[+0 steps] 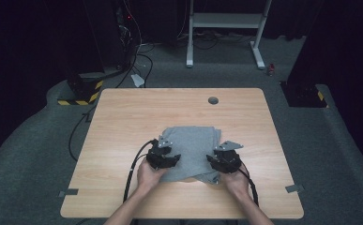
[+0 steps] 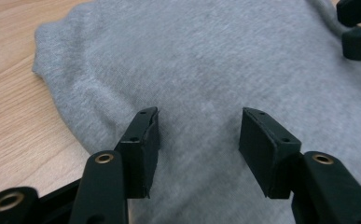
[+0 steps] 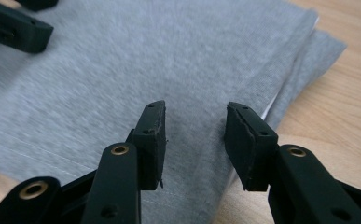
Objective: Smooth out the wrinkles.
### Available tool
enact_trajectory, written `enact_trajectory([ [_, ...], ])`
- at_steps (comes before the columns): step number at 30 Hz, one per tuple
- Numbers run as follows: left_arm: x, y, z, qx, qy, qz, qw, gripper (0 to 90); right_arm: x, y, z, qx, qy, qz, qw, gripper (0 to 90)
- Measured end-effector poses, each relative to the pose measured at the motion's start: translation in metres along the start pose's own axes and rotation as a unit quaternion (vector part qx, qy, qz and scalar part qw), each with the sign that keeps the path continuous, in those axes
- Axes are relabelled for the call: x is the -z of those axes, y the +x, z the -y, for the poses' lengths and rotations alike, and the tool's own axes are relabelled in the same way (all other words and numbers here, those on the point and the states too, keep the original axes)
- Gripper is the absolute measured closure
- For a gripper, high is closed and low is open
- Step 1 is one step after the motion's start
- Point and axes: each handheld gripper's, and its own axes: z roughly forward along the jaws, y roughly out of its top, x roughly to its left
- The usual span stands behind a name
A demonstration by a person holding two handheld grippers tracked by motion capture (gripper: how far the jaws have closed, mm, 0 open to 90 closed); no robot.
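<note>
Nothing crowds my work: beyond the cloth [image 1: 191, 152] there is just a grommet hole [image 1: 213, 100] near the bench's [image 1: 123, 117] far edge, well apart. The folded grey cloth lies at the middle of the bench, nearer my side. My left claw [image 2: 199, 130] hovers over its left part, my right claw [image 3: 194, 135] over its right edge; both stand half open, pads clear of the fabric, nothing gripped. The bench is pale wood; around it are grey carpet, cables and a white frame [image 1: 226, 21] in a dark room.
</note>
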Motion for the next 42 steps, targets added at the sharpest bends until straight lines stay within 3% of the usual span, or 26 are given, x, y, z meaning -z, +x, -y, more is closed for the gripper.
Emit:
enact_trajectory([
  [2, -0.008, 0.004, -0.007, 0.007, -0.002, -0.002, 1.0, 47.3, -0.008, -0.003, -0.002, -0.006, 0.011, 0.004, 0.9999, 58.4],
  [4, -0.019, 0.008, -0.018, 0.013, 0.0, -0.006, 0.9999, 47.0, -0.018, -0.009, -0.008, -0.009, 0.016, 0.026, 0.9995, 58.5],
  [6, -0.025, 0.01, -0.026, 0.021, -0.001, -0.009, 0.9997, 45.7, -0.024, -0.018, -0.015, -0.026, 0.018, 0.038, 0.9988, 58.0],
  [9, -0.025, 0.011, -0.032, 0.028, -0.005, -0.007, 0.9996, 44.0, -0.018, -0.025, -0.019, -0.045, 0.004, 0.035, 0.9984, 56.4],
  [13, -0.011, 0.002, -0.019, 0.006, -0.004, 0.003, 1.0, 42.6, 0.004, -0.013, -0.005, -0.019, -0.003, 0.019, 0.9996, 54.4],
  [15, -0.004, -0.003, -0.008, -0.006, -0.001, 0.007, 1.0, 42.6, 0.013, -0.003, 0.011, -0.005, 0.0, 0.008, 1.0, 54.1],
  [18, 0.001, -0.01, 0.006, -0.023, 0.016, 0.008, 0.9996, 43.2, 0.015, 0.008, 0.029, 0.015, 0.011, 0.008, 0.9998, 53.7],
  [20, -0.003, -0.013, 0.012, -0.032, 0.023, 0.002, 0.9992, 43.3, 0.014, 0.011, 0.033, 0.015, 0.012, 0.013, 0.9997, 53.5],
  [22, -0.009, -0.01, 0.009, -0.02, 0.021, 0.004, 0.9996, 43.5, 0.01, 0.01, 0.031, 0.008, 0.008, 0.016, 0.9998, 53.7],
  [27, -0.025, -0.004, -0.005, -0.02, 0.018, -0.005, 0.9996, 43.5, -0.003, -0.001, 0.018, -0.001, 0.015, 0.043, 0.999, 53.5],
  [30, -0.031, 0.004, -0.012, -0.002, 0.013, -0.006, 0.9999, 43.3, -0.009, -0.008, 0.012, -0.006, 0.018, 0.048, 0.9987, 53.2],
  [33, -0.027, 0.004, -0.01, 0.001, 0.014, -0.006, 0.9999, 42.6, -0.01, -0.012, 0.01, -0.015, 0.019, 0.046, 0.9986, 52.4],
  [42, -0.007, 0.004, 0.008, -0.018, 0.012, -0.014, 0.9997, 41.4, 0.002, -0.007, 0.016, -0.011, 0.007, 0.037, 0.9992, 51.8],
])
